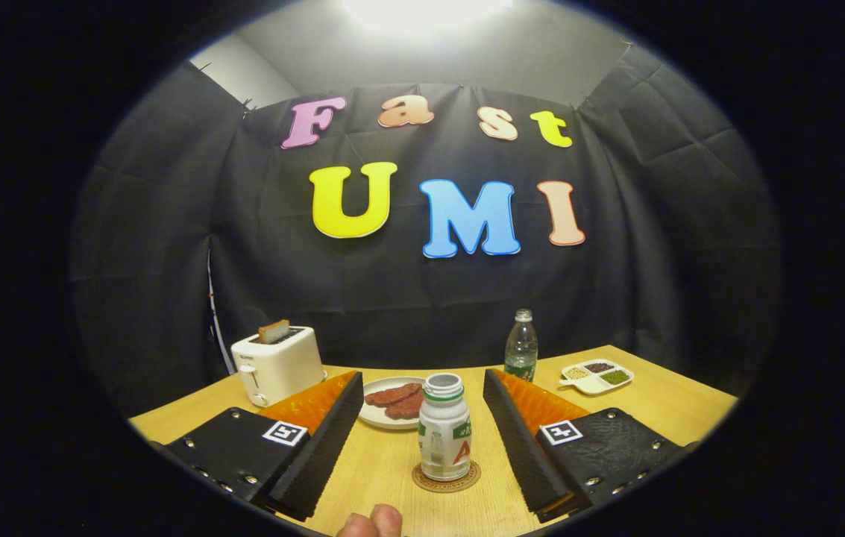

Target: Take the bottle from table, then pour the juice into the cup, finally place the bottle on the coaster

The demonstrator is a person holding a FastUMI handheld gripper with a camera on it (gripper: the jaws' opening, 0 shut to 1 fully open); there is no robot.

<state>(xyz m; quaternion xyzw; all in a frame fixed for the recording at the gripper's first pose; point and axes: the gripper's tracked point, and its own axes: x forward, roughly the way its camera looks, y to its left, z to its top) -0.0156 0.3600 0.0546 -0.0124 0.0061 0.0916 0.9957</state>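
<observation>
A small white bottle [444, 429] with a green band and an open top stands upright on a round brown coaster [446, 479] on the wooden table [661, 406]. My gripper [422, 395] is open, its two fingers standing wide on either side of the bottle without touching it. The bottle sits between the fingers, near their middle. I see no cup among the things on the table.
Beyond the fingers lie a white plate with reddish patties [392, 403], a white toaster [278, 365] holding a slice to the left, a clear plastic bottle [521, 347] and a divided white dish [597, 377] to the right. A fingertip [371, 523] shows just below the coaster.
</observation>
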